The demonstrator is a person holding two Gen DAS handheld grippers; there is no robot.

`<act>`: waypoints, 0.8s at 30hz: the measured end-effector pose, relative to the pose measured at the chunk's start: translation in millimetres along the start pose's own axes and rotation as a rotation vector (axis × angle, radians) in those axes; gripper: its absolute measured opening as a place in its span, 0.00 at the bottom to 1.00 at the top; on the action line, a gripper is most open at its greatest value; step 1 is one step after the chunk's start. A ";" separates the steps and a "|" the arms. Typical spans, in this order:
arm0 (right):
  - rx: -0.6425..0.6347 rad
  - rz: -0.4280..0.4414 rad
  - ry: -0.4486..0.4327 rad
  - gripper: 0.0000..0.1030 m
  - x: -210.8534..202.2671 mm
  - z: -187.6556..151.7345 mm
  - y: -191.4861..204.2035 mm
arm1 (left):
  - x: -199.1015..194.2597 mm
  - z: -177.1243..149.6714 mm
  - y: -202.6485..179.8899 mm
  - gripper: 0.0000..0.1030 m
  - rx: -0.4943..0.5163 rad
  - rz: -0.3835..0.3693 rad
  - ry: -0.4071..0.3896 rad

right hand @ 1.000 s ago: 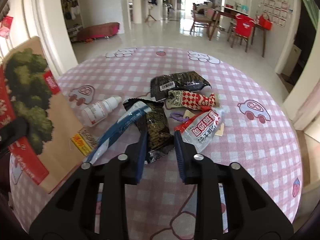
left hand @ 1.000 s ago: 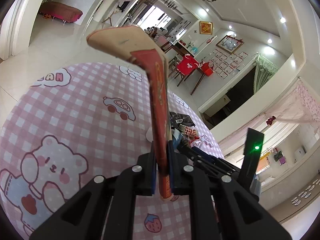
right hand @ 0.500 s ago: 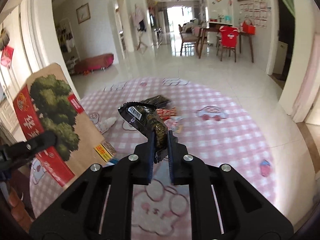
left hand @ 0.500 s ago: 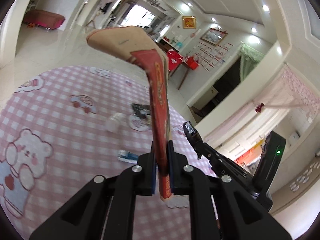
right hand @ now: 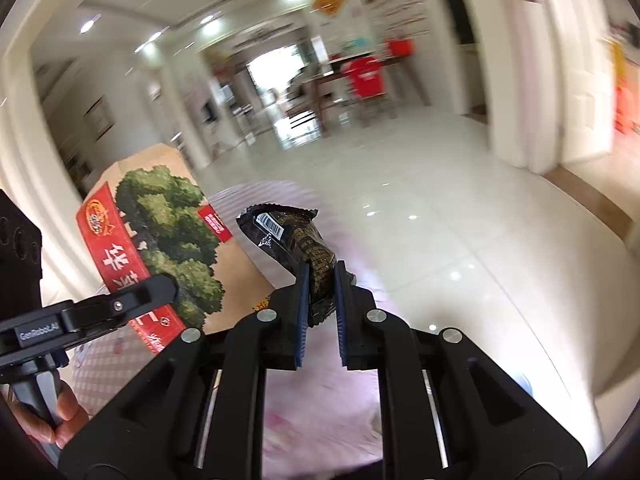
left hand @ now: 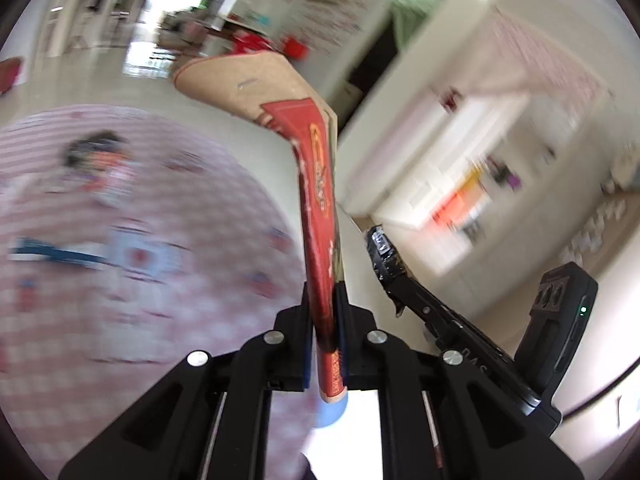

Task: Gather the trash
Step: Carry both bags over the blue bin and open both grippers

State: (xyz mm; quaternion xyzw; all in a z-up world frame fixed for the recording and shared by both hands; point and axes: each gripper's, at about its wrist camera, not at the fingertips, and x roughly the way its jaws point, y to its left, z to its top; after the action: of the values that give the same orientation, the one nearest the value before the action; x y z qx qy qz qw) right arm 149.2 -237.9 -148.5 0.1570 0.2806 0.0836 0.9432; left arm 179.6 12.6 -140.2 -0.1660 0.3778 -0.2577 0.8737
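My left gripper (left hand: pixel 325 300) is shut on the edge of a brown paper bag (left hand: pixel 316 176) with a red and green print, held upright above the pink checked table (left hand: pixel 120 280). The bag also shows in the right wrist view (right hand: pixel 160 232), with the left gripper's fingers (right hand: pixel 152 286) clamped on it. My right gripper (right hand: pixel 320 280) is shut on a black snack wrapper (right hand: pixel 296 236) and holds it in the air just right of the bag. The wrapper also shows in the left wrist view (left hand: pixel 382 252).
Blurred trash lies on the table in the left wrist view: a dark wrapper (left hand: pixel 96 150) and a blue tube (left hand: pixel 52 254). A shiny tiled floor (right hand: pixel 440 208) lies beyond the table edge. Red-covered chairs (right hand: pixel 364 76) stand far back.
Both grippers have swung to the right and up, blurring the views. The right gripper has carried the black wrapper higher, next to the bag. The bag stays clamped in the left gripper.
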 end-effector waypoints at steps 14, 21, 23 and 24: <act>0.264 -0.262 -0.053 0.12 -74.7 -61.4 -170.9 | 190.4 -70.4 -127.0 0.10 0.221 -0.078 0.338; 0.346 -0.318 -0.053 0.12 -86.7 -87.0 -212.4 | 250.8 -86.5 -123.2 0.67 0.157 -0.060 0.429; 0.351 -0.320 -0.043 0.12 -84.8 -87.5 -216.8 | 257.7 -92.4 -119.2 0.67 0.134 -0.057 0.450; 0.352 -0.317 -0.037 0.12 -83.8 -89.0 -217.4 | 258.4 -96.0 -117.7 0.67 0.127 -0.060 0.457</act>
State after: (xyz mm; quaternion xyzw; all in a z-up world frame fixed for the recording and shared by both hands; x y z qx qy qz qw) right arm 45.5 -440.0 -251.5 0.2745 0.2944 -0.1185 0.9077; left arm 220.1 -240.9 -294.9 -0.0593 0.5437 -0.3376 0.7661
